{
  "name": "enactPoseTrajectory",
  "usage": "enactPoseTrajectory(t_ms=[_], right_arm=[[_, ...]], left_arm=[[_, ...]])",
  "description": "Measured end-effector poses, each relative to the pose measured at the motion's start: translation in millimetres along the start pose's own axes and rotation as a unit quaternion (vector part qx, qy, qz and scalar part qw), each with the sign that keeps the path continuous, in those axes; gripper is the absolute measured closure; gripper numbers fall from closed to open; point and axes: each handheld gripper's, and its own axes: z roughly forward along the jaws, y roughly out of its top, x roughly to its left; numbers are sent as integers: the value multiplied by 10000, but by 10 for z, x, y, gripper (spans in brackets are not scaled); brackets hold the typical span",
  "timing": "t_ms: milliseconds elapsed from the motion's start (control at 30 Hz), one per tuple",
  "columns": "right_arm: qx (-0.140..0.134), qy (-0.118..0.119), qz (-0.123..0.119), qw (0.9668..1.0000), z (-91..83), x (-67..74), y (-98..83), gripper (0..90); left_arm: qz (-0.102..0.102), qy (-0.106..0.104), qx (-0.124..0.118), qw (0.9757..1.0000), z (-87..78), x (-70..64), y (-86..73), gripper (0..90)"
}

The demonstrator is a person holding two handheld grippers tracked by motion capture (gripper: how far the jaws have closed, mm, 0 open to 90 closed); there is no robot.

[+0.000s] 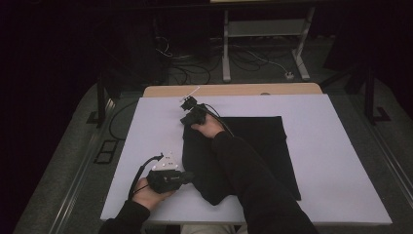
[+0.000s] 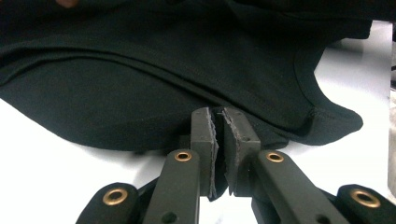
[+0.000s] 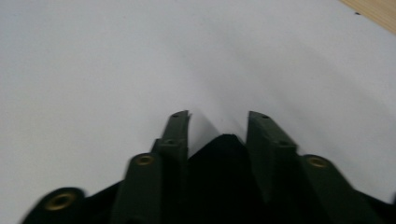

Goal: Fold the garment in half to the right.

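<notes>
One black garment [image 1: 253, 146] is what we're working on, a dark shirt lying mostly flat on the middle of the white bench [image 1: 341, 161], its near corner bulging towards us at the front edge. We've got two holds going on it. The left gripper [image 1: 187, 176] sits low at the near-left hem, and in the left gripper view its jaws are pinched tight on the folded edge of the cloth, pads all but meeting with fabric squeezed between them. That reads to us as an anchor, keeping the near side from sliding while the far side gets handled. Up at the far-left corner the right gripper [image 1: 187, 108] reaches across, sleeve draped over the garment. In the right gripper view a point of black cloth sits between its jaws, which stand apart with daylight on both sides, so they're not pressing on it yet. We'd judge that's a corner being lined up for a fold or a pull. The bench top is a plain white sheet, bare apart from the shirt, with a strip of wood [image 1: 234, 89] showing along its far edge. Beyond that the room is dim: grey floor, loose cables [image 1: 190, 73], and a pale metal stand [image 1: 263, 44] at the back
</notes>
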Motion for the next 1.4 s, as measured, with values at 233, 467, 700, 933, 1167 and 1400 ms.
enactPoseTrajectory(t_ms=[233,467,700,933,1167,1400], right_arm=[[170,149,-207,9995,-110,-73,2,837],[58,312,-160,9994,-310,-102,20,841],[-115,368,-96,9992,-504,-127,-23,841],[-317,385,2,9988,-709,-190,-111,841],[-412,301,115,9986,-925,-321,-233,841],[-496,186,260,9983,-1094,-468,-345,841]], left_arm=[[-18,21,-123,9999,-20,2,22,813],[-25,58,-255,9997,-42,-10,60,828],[-49,82,-357,9993,-62,-19,91,844],[-82,64,-328,9994,-51,-27,115,869],[-39,-18,-354,9994,-27,-51,174,876],[-42,-115,-343,9993,29,-77,230,879]])
